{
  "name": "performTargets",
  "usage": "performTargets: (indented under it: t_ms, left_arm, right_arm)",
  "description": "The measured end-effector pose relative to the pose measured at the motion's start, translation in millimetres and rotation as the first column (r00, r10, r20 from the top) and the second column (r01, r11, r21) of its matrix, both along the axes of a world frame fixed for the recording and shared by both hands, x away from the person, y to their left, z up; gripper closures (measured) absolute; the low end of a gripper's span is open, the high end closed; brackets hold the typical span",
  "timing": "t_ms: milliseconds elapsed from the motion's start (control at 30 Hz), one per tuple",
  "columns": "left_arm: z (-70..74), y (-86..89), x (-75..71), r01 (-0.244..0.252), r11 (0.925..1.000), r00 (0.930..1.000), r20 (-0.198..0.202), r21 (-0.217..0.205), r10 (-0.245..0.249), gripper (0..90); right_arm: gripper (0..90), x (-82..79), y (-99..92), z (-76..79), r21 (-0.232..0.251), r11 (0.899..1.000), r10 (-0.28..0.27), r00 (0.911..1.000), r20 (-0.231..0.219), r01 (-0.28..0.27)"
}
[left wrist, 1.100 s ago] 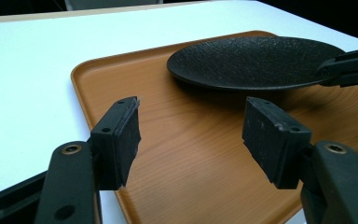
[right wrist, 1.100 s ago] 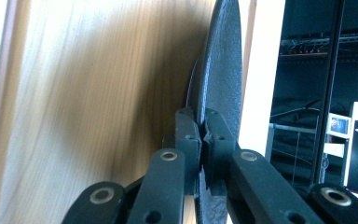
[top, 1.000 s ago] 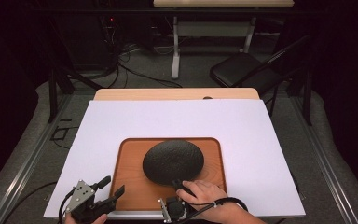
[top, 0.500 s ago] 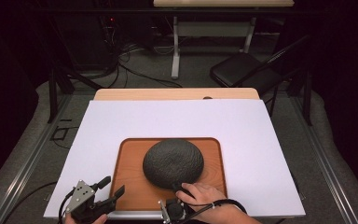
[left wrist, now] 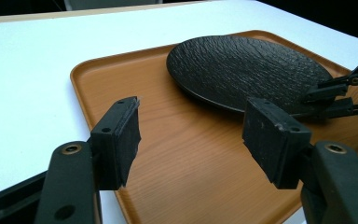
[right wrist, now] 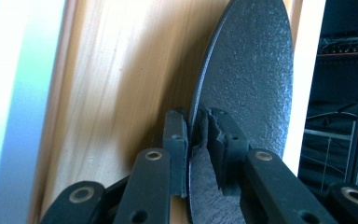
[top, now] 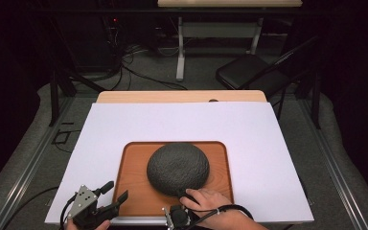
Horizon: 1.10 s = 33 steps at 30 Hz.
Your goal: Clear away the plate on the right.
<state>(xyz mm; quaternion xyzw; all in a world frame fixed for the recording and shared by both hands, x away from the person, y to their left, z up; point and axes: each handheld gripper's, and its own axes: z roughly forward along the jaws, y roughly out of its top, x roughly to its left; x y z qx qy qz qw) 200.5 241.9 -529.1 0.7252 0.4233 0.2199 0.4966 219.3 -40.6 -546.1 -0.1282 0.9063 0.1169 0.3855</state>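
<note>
A black textured plate (top: 177,165) (left wrist: 247,70) lies on a wooden tray (top: 134,191) (left wrist: 182,154) near the table's front edge. My right gripper (top: 186,195) (right wrist: 195,122) reaches in under the hand at the plate's near rim. The rim (right wrist: 256,70) stands between the two pads with thin gaps showing, and the jaws have just been opening. The left gripper view shows those same jaws (left wrist: 335,93) straddling the rim at its right edge. My left gripper (top: 115,190) (left wrist: 191,135) is open at the tray's near left corner, with nothing between its pads.
A white sheet (top: 124,124) covers the table, with a wooden strip (top: 182,97) along the far edge. Beyond the table stand a black chair (top: 249,72), a table leg and cables on the grey floor. Metal rails run along both sides.
The right hand has shifted slightly at the plate's near rim. The plate, the tray and the left gripper stay where they were.
</note>
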Motion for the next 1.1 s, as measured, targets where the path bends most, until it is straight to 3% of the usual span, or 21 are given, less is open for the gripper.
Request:
performTargets:
  t_ms: [200,333,467,900,1100]
  left_arm:
    - [-0.2,0.3,0.0,-0.004,1.0,1.0,-0.005,-0.004,0.004,36.3]
    - [-0.4,0.1,0.2,-0.008,1.0,0.9999,-0.008,-0.005,0.008,36.2]
    - [-0.5,-0.5,0.0,-0.005,1.0,0.9999,-0.011,-0.006,0.005,36.1]
    - [-0.9,-0.1,0.2,-0.008,0.9999,0.9999,-0.014,-0.006,0.008,36.1]
    - [-1.4,-0.2,0.8,-0.011,0.9999,0.9998,-0.016,-0.003,0.011,36.0]
  right_arm:
    - [69.9,-3.0,-0.2,-0.7,0.009,1.0,-0.009,0.9997,-0.021,0.009]
    - [59.5,-7.6,-0.7,7.9,0.07,0.998,0.001,0.9998,-0.022,0.001]
    - [52.3,-9.3,0.0,12.7,0.087,0.996,0.022,0.9997,-0.008,-0.021]
    - [47.1,-4.0,-4.1,24.5,0.151,0.988,-0.006,1.0,-0.004,0.006]
    - [46.5,-2.3,-17.5,33.3,0.219,0.974,-0.059,0.9981,-0.021,0.062]
